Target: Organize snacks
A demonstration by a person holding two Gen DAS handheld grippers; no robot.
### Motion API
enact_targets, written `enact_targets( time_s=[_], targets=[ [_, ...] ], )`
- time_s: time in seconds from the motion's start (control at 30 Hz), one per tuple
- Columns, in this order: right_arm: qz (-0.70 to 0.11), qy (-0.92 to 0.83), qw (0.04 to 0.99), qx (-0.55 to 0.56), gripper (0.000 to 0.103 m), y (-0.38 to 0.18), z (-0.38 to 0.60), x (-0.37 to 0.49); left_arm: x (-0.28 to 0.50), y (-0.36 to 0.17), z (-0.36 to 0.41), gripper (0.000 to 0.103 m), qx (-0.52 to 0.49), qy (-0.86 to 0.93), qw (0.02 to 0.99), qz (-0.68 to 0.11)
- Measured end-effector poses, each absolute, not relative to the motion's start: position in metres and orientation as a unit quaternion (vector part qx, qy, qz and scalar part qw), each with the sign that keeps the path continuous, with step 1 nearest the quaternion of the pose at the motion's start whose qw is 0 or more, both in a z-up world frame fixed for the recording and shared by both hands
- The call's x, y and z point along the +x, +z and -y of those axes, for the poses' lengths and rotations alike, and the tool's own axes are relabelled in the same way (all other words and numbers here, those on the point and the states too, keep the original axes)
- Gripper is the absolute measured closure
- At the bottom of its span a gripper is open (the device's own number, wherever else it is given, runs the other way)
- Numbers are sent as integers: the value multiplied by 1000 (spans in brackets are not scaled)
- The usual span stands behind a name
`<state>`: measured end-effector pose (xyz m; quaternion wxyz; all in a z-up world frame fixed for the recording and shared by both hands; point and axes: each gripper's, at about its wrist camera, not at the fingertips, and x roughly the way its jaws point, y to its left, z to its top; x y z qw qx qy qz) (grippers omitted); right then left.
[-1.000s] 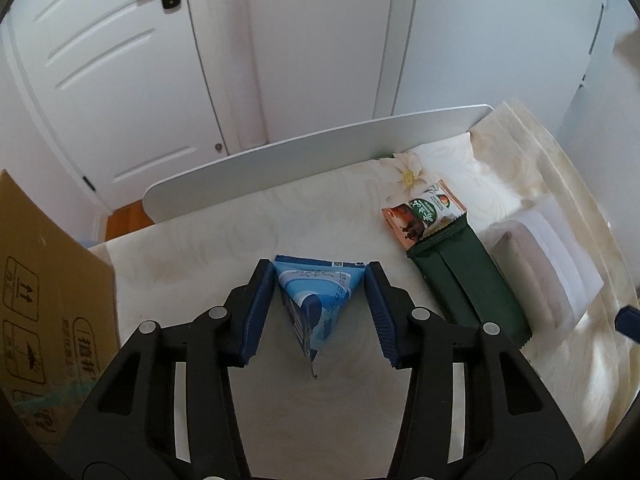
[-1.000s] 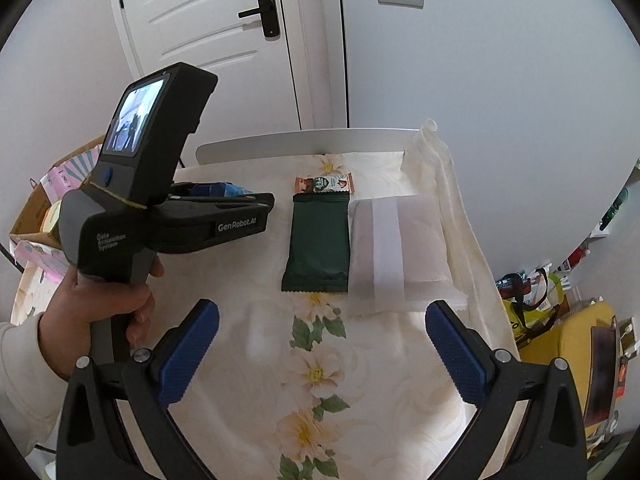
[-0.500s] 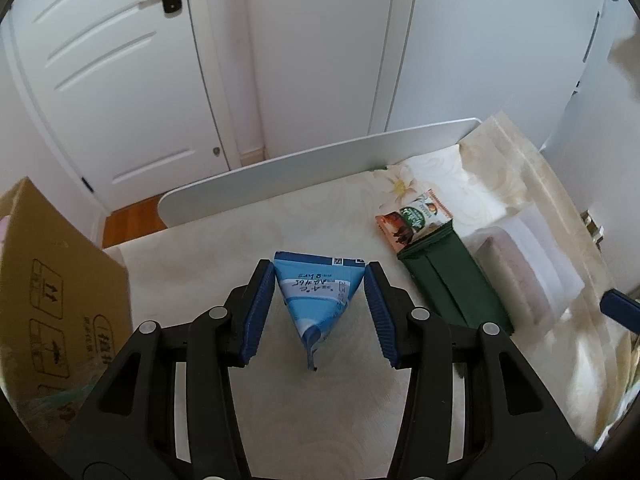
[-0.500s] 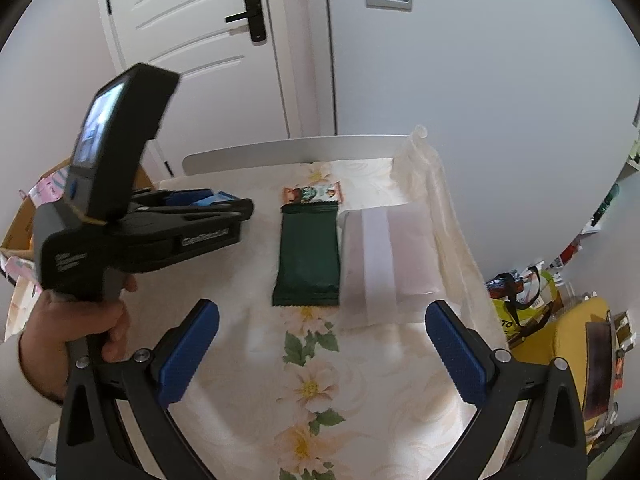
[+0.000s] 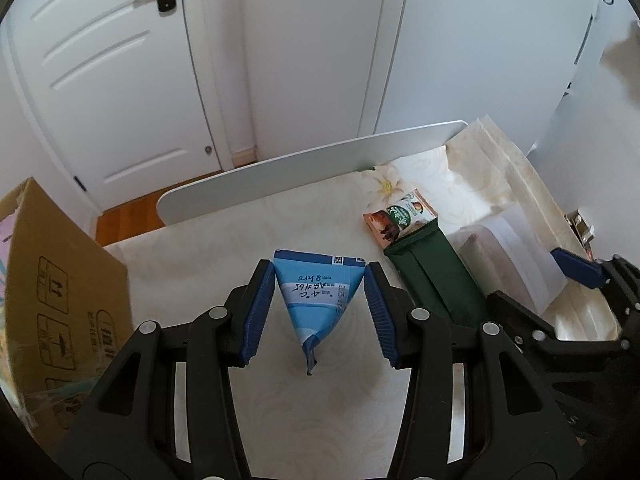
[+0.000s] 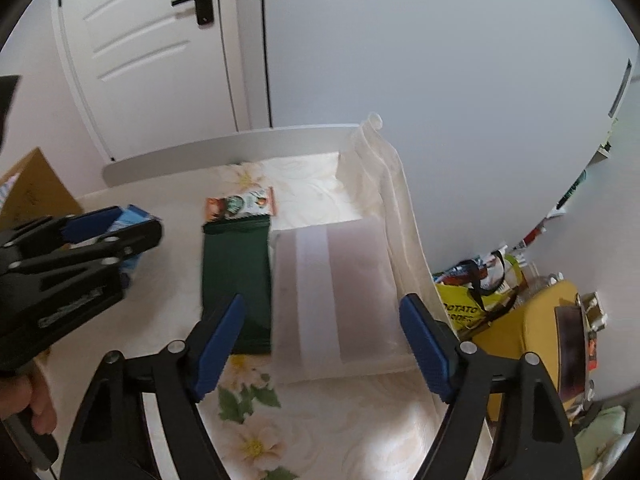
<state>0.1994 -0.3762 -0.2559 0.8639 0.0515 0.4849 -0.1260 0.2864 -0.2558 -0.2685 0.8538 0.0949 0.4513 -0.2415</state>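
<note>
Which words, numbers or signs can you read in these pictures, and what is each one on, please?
"4°C" and "8 hrs", handwritten, upside down: blue triangular pack.
"POTATO": yellow bag.
Arrows and handling symbols, characters unreadable: cardboard box.
Orange snack packet: logo too small to read.

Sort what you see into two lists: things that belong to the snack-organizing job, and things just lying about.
Part of the job:
- blue triangular pack, gripped by the left tool
- dark green packet
- small orange snack packet
- translucent white pouch, between the right tool's closing pads

Lying about:
- cardboard box
- yellow bag
- door
</note>
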Motion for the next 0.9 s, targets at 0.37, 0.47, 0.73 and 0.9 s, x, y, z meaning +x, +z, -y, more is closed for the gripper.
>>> enact_targets(
  time_s=[0.37,0.47,0.73,0.9],
  targets=[
    [-495,-132,856,66,34,-269,381,211,286,-268,255,60,92,-251,850,-453],
    [-493,-132,857,67,38,-271,381,215,286,-267,257,60,91,-254,850,-452],
    [-487,-119,861,88,44,-268,384,212,282,-263,260,60,84,-263,849,-450],
    [-480,-118,864,102,45,-261,388,205,276,-260,269,60,87,-271,849,-445]
  ],
)
